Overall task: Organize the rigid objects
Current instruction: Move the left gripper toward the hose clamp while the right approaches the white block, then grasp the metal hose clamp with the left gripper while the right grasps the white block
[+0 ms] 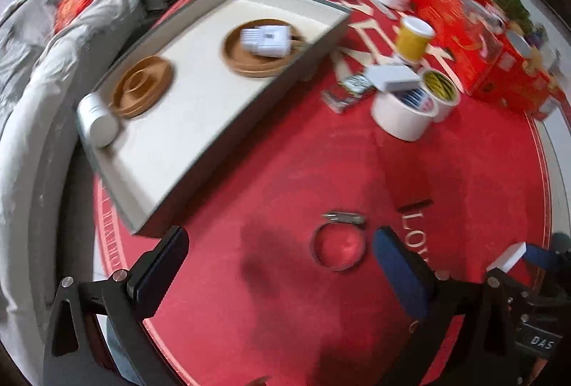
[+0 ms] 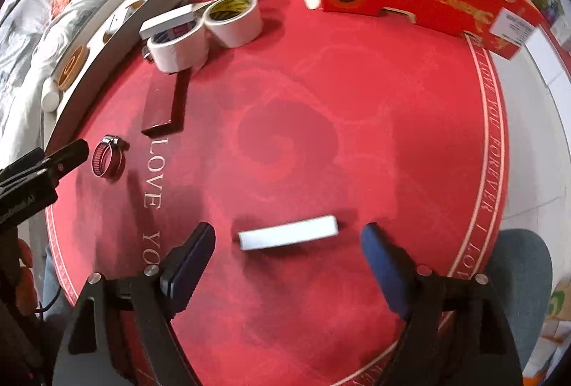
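Near the front edge of the red table (image 2: 357, 93): white block (image 2: 288, 232) lying flat, long axis crosswise between the wide-open, empty jaws of the right gripper (image 2: 287, 255), right end tilted slightly away. Toward the left edge: metal hose clamp (image 1: 339, 243) lying flat, screw housing pointing away, between the left gripper (image 1: 282, 273) jaws, also spread wide, holding nothing. Beyond, at the left edge: grey tray (image 1: 200, 150) with wooden dishes (image 1: 141, 86).

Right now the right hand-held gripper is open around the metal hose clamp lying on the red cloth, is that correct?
Not quite: the right hand-held gripper is open around the white block, not the hose clamp, as the right wrist view shows.
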Demonstrator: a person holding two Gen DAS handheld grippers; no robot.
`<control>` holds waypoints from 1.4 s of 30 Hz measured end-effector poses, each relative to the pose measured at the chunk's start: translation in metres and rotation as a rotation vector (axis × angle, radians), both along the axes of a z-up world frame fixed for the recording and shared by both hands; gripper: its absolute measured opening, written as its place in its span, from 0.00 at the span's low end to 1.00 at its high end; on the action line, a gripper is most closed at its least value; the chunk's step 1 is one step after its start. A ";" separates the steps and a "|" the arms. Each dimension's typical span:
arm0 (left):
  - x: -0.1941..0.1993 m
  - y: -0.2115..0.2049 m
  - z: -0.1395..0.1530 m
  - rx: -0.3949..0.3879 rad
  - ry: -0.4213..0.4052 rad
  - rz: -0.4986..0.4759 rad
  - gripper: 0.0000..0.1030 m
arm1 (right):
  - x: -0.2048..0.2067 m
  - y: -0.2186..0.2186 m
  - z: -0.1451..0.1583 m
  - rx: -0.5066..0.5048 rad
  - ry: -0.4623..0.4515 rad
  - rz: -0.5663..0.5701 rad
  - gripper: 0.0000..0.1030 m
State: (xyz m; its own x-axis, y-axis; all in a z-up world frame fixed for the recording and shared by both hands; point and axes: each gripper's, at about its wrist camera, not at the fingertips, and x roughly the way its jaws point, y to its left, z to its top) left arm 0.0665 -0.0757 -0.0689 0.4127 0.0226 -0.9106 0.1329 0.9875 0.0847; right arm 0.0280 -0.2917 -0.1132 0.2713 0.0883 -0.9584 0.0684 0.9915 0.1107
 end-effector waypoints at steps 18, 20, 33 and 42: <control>0.003 -0.005 -0.037 -0.084 0.028 0.042 1.00 | 0.009 0.033 -0.017 -0.127 0.075 0.066 0.99; 0.000 -0.004 -0.038 -0.084 0.025 0.044 1.00 | 0.009 0.034 -0.018 -0.127 0.073 0.065 0.99; -0.002 -0.026 -0.025 -0.071 0.079 -0.079 0.37 | -0.003 0.037 0.000 -0.118 0.035 0.060 0.50; -0.022 -0.007 -0.020 -0.086 0.090 -0.031 0.37 | -0.018 0.019 0.018 -0.082 0.008 0.030 0.50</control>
